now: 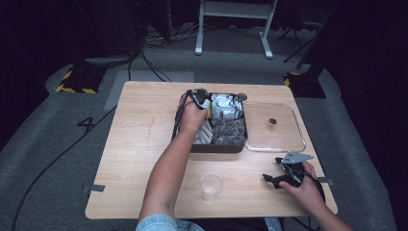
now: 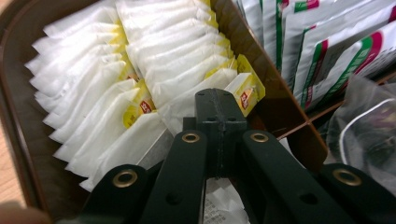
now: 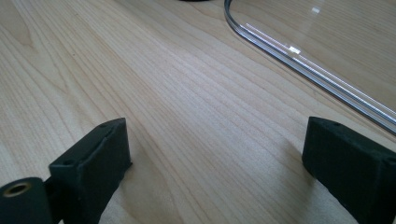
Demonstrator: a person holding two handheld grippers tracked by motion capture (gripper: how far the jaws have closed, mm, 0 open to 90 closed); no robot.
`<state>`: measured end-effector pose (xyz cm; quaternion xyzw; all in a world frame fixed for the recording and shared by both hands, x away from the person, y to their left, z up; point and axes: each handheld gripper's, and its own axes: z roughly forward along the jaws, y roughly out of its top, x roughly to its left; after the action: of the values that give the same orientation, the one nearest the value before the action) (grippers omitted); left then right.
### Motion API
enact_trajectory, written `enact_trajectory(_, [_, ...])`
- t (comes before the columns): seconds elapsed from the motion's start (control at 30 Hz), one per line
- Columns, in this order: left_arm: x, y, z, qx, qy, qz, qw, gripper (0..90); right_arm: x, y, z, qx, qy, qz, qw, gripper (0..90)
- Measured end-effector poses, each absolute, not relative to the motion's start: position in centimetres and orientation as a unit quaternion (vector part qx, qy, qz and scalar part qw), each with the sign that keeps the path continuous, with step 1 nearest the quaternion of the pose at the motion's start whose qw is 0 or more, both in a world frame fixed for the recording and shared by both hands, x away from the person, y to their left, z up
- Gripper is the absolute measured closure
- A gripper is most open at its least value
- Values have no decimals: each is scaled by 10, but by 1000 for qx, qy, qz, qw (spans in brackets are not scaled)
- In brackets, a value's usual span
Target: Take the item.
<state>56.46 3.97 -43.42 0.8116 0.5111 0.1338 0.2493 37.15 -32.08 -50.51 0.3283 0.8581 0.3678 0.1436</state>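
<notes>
The left hand-held gripper (image 2: 220, 109) is reaching down into the dark compartment box (image 1: 219, 147) sitting near the far edge of the counter (image 1: 139, 144), its jaws pressed together among the white tea bags (image 2: 112, 84) with yellow tags packed in the box's left compartment; whether a bag is actually being pinched between them is not clear. Silver sachets (image 2: 322, 42) are standing in the next compartment beyond a brown divider. A clear lid (image 1: 288, 139) is lying just beside the box toward the counter's right edge. The right hand-held gripper (image 3: 215, 149) is resting near the counter's near right corner with its jaws spread wide and holding nothing. A clear plastic cup (image 1: 211, 186) is standing upright near the near edge.
</notes>
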Motion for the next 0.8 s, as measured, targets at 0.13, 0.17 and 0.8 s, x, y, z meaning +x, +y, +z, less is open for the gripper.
enact_trajectory(0.13, [564,42,-427,808,513,139,253,900,371,-321,-505,329,858,368,143,77])
enact_trajectory(0.17, [563,42,-426,806,516,140,255,900,371,-321,-505,329,858,368,143,77])
enact_trajectory(0.8, [550,54,-384,790,507,164,305,900,371,-321,-505,329,858,368,143,77])
